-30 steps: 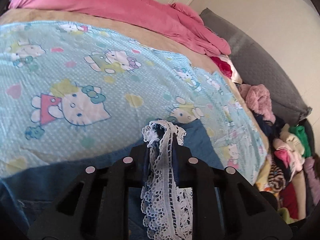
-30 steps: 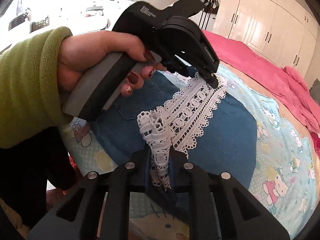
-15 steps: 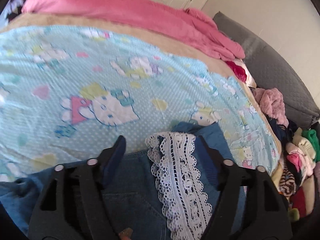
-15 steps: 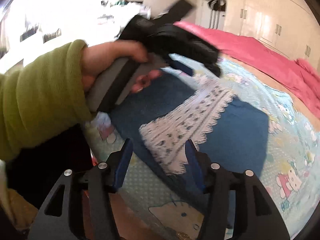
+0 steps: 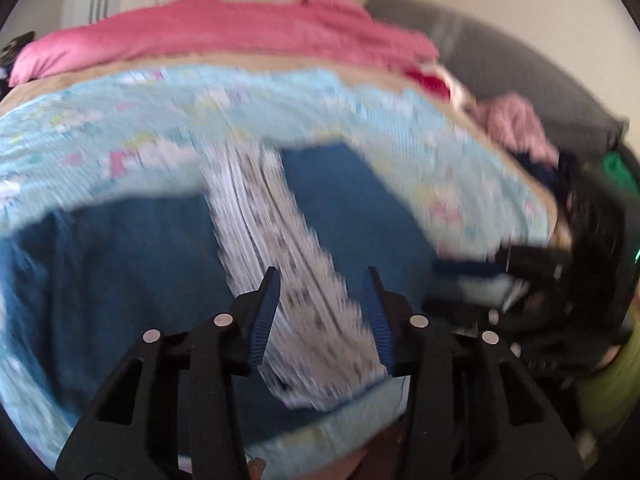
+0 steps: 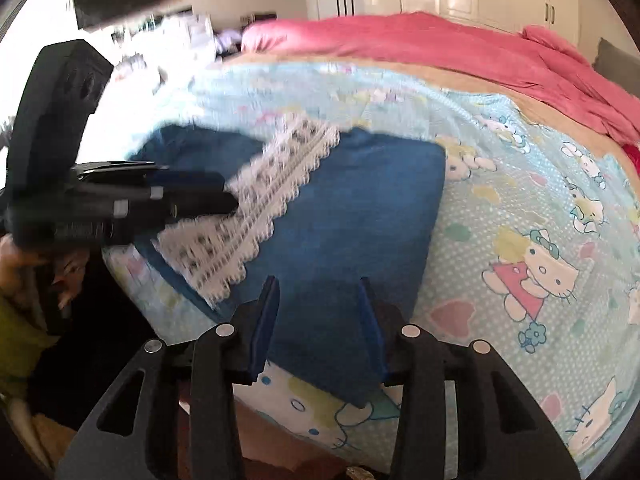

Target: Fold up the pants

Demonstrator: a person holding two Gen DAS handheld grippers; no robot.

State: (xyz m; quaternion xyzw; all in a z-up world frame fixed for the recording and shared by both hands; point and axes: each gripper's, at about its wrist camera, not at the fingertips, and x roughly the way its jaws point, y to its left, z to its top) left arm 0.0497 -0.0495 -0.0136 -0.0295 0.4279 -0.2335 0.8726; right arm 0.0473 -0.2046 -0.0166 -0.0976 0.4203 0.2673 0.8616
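Two folds at least look done: the pants (image 6: 352,208) lie as a compact blue denim rectangle on the bed, near its front edge, with a white lace strip (image 6: 256,208) running across the top layer.

- Pants position: directly ahead of and below both tongs. In the left wrist view the lace strip (image 5: 288,264) runs from far ahead back in between the tips; the denim (image 5: 132,280) spreads to either side.
- Left tongs (image 5: 322,316): jaws parted and closing, lace seen in the gap but the pads do not press on it. Nothing gripped. View is badly motion-blurred.
- Right tongs (image 6: 318,320): jaws parted and closing, hovering over the near corner of the denim, no cloth pinched.
- Left tongs also show in the right wrist view, off to the left of the right tongs (image 6: 192,200), tips over the lace end.
- Bed cover: light blue cartoon-cat sheet (image 6: 540,240), to the right of and beyond the right tongs. Pink quilt (image 6: 440,44) bunched at the far side.
- Pile of mixed clothes (image 5: 520,132) far right of the left tongs, beside a grey cushion (image 5: 520,68).

Judgement: fold laid down and let go; bundle looks tidy. Left to do, perhaps one more fold or a smoothing pass. Cannot tell whether waistband or legs sit underneath.
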